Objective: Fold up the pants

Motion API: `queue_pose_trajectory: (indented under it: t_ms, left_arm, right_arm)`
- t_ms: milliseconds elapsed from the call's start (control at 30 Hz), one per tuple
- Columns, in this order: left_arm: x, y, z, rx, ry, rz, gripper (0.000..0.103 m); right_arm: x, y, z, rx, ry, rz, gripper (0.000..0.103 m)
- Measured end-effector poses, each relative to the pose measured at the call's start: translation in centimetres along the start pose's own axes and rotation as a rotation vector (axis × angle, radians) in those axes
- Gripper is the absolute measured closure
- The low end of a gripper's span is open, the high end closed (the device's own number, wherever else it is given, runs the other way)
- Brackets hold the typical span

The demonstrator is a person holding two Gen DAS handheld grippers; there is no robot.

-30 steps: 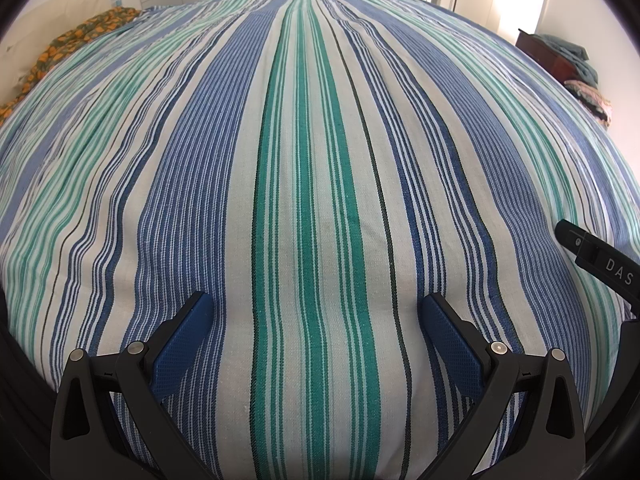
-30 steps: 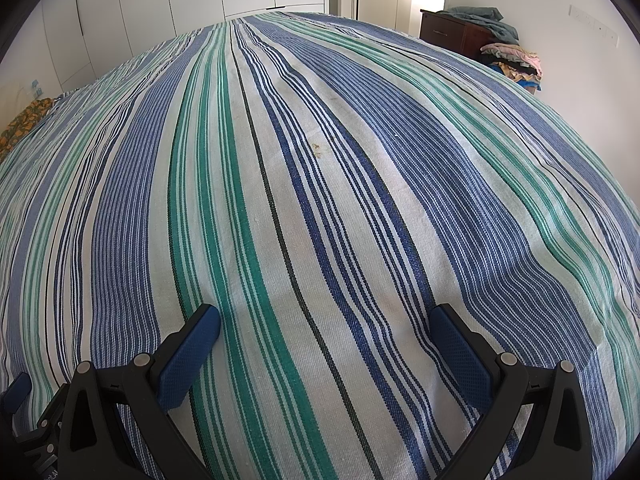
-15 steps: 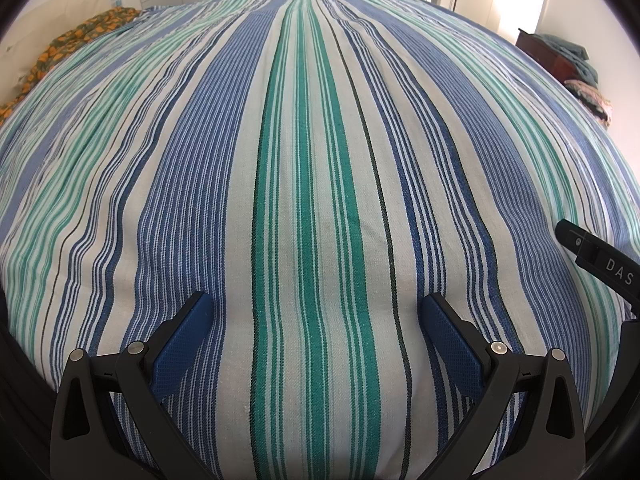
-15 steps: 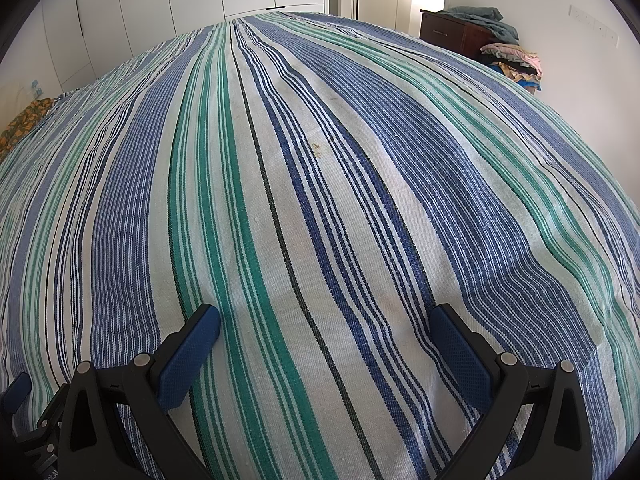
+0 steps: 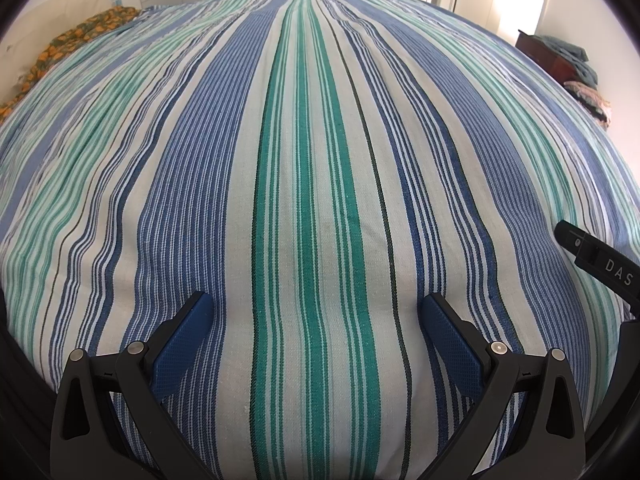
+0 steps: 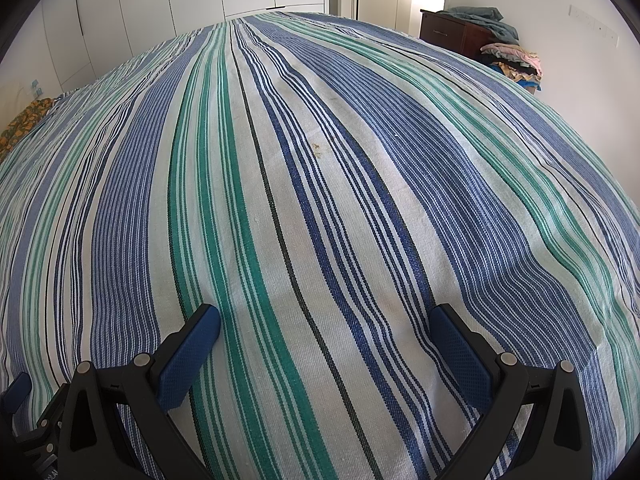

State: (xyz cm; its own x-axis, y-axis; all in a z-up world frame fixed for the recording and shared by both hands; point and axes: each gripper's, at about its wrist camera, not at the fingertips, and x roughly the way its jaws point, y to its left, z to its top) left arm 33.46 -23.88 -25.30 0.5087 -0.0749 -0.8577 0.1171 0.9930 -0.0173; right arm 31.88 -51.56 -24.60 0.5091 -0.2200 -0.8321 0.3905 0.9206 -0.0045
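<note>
No pants anywhere on the striped bed (image 5: 312, 160) yet, so neither empty, wide-open left hand-held gripper (image 5: 316, 312) nor right hand-held gripper (image 6: 324, 324) is nearer.

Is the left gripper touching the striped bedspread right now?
Cannot tell. In the left wrist view the open left gripper sits low over the striped bedspread, but neither contact nor a gap shows plainly.

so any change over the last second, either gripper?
No visible change. The left gripper and right gripper sit in the same place over the striped bedspread, both open and holding nothing. No pants show on the bed; the clothes pile by the dresser is as it was.
</note>
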Motion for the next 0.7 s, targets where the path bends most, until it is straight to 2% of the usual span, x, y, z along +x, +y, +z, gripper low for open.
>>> queue_pose_trajectory:
  t_ms: [400, 600, 667, 700]
  left_arm:
    - [-0.3, 0.4, 0.2, 0.000, 0.018, -0.003, 0.001]
    - [-1.4, 0.1, 1.3, 0.029, 0.092, 0.010, 0.002]
    - [-3.5, -0.1, 1.8, 0.041, 0.094, -0.038, 0.002]
    - [-5.2, 0.0, 1.9, 0.033, 0.070, -0.070, 0.002]
  right_arm:
    - [0.0, 0.0, 0.0, 0.000, 0.000, 0.000, 0.000]
    - [0.0, 0.0, 0.0, -0.001, 0.000, 0.000, 0.000]
    - [0.0, 0.0, 0.0, 0.000, 0.000, 0.000, 0.000]
    - [0.0, 0.0, 0.0, 0.001, 0.000, 0.000, 0.000]
